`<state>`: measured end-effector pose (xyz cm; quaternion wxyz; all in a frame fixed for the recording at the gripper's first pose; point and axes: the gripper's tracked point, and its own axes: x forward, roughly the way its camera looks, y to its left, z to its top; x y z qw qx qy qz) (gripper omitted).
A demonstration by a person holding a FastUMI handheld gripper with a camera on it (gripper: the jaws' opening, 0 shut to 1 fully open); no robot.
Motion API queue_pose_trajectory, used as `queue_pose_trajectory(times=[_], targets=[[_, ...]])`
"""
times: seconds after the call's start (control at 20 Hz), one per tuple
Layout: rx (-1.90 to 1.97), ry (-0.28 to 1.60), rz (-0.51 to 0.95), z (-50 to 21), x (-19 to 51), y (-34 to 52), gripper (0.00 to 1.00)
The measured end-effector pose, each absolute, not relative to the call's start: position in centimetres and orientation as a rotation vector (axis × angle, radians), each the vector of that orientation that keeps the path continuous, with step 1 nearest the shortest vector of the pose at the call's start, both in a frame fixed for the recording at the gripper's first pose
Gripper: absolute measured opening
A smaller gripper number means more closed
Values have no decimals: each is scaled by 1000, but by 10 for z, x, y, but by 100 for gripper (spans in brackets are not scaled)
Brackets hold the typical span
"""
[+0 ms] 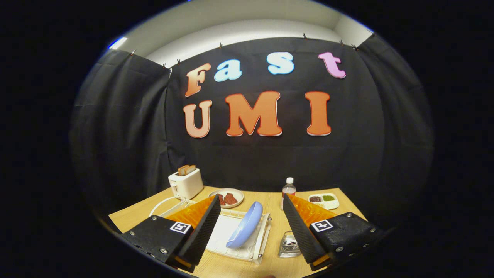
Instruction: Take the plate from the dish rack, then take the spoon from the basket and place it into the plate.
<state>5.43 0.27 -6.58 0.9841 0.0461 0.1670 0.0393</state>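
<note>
Wide open, empty, my tool [251, 231] hovers over the rack [247, 253]; plate [246, 224] leans at 12 o'clock — I'd close on its upper rim squarely.

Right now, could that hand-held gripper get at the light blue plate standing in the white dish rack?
Probably yes. The hand-held gripper is open, and the light blue plate leans on edge in the white dish rack just ahead, between the fingers, with nothing in front of it. The fingers look spread wider than its rim.
</note>
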Motion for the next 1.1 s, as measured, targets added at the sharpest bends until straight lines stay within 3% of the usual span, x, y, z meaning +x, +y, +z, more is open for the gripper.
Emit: queue_pose_trajectory(times=[0.35,0.75,0.85,1.1], targets=[[203,732,118,-121,95,25,96],[285,1126,-13,-214,115,19,87],[313,1169,-36,-228,122,23,81],[265,1270,-92,-262,119,34,54]])
